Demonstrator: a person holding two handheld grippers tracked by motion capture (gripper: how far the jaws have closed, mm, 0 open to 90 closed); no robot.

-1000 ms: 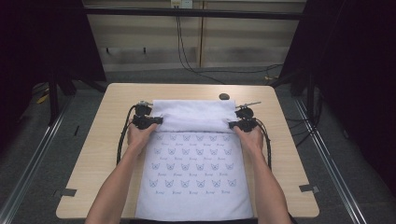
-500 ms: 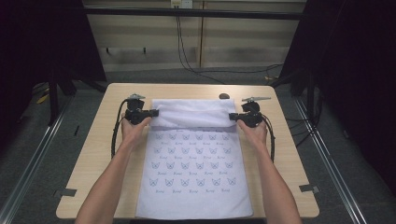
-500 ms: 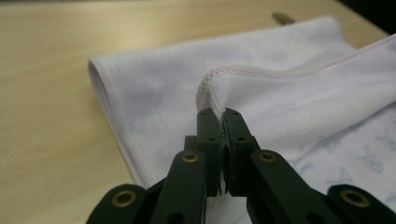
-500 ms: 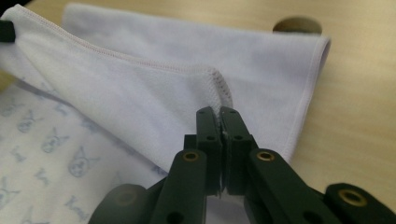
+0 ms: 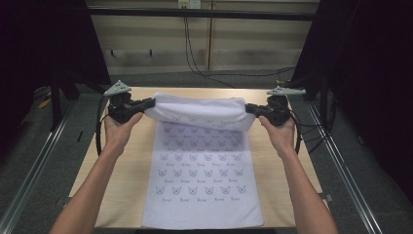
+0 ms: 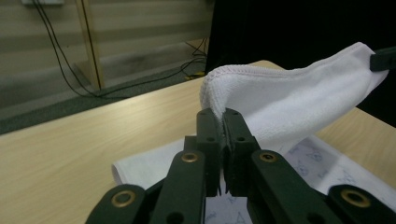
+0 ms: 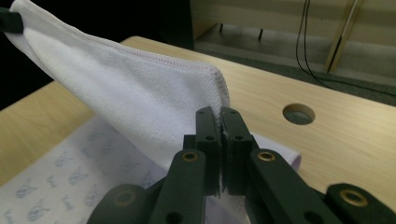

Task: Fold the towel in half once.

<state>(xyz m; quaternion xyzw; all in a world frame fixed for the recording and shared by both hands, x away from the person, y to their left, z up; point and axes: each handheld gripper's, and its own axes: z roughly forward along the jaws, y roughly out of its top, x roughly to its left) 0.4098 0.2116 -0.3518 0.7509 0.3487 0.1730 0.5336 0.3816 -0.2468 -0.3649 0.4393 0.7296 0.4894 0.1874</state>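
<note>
A white towel with small blue cat-face prints lies lengthwise on the wooden table. Its far end is lifted off the table and stretched between both grippers, with the plain white back showing. My left gripper is shut on the towel's far left corner. My right gripper is shut on the far right corner. In the left gripper view the jaws pinch the hemmed edge, and the other gripper's tip holds the far corner. The near end of the towel rests flat at the table's front edge.
A round cable hole sits in the table top near the far right corner. Black cables loop from each gripper beside the forearms. Dark curtains stand at both sides, and a metal frame rail runs along the table's right.
Both grippers have risen and moved away from me and slightly apart, lifting the towel's far edge off the table and stretching it taut.
</note>
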